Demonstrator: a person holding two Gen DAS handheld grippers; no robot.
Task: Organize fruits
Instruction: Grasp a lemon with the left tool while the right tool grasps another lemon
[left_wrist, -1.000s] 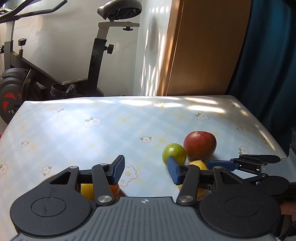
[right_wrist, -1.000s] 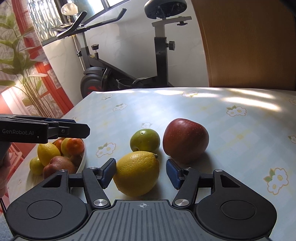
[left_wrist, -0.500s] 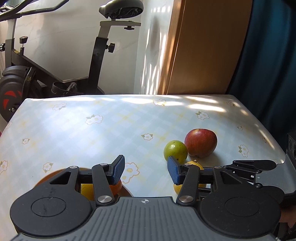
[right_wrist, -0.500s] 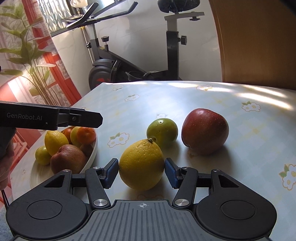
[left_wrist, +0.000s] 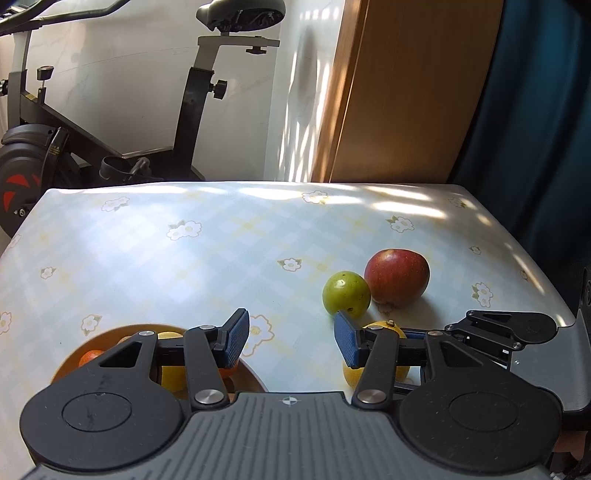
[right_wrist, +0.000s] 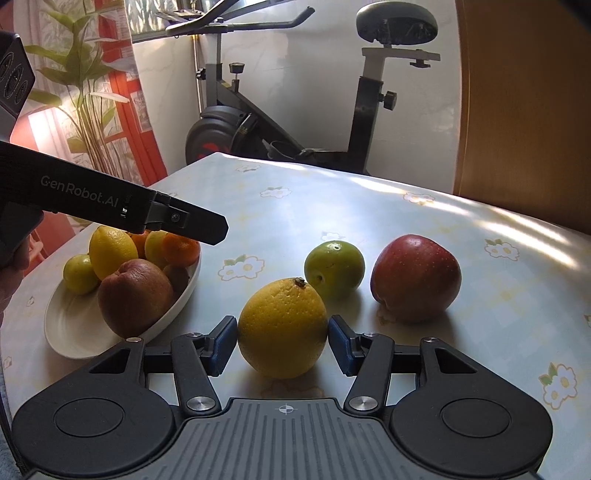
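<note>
The right gripper (right_wrist: 282, 345) has the orange (right_wrist: 282, 328) pinched between its two blue pads, one pad on each side of the fruit near its widest part; I cannot tell if the orange rests on the table (right_wrist: 424, 221) or is lifted a little. The left gripper (left_wrist: 291, 341) is spread apart with nothing between its fingers; it hangs over the table just beside the bowl (right_wrist: 74, 339).

The bowl is at the left of the orange and it is already quite full (a lemon (right_wrist: 112, 253), a brown apple (right_wrist: 135, 295), mandarins and a small green fruit lie in it); so I judge that the first risk is at the placing; an orange put on the heap may roll off the low rim, or push another fruit out.

A second risk is the grip itself; the orange is round and its skin is smooth, and the pads hold it only at two small places; if the hand tilts, it may slip forward and fall on the green fruit (right_wrist: 334, 269) or the red apple (right_wrist: 415, 278) behind it.

A third one is the way to the bowl; the left gripper stands above it, so the two tools may knock together.
</note>
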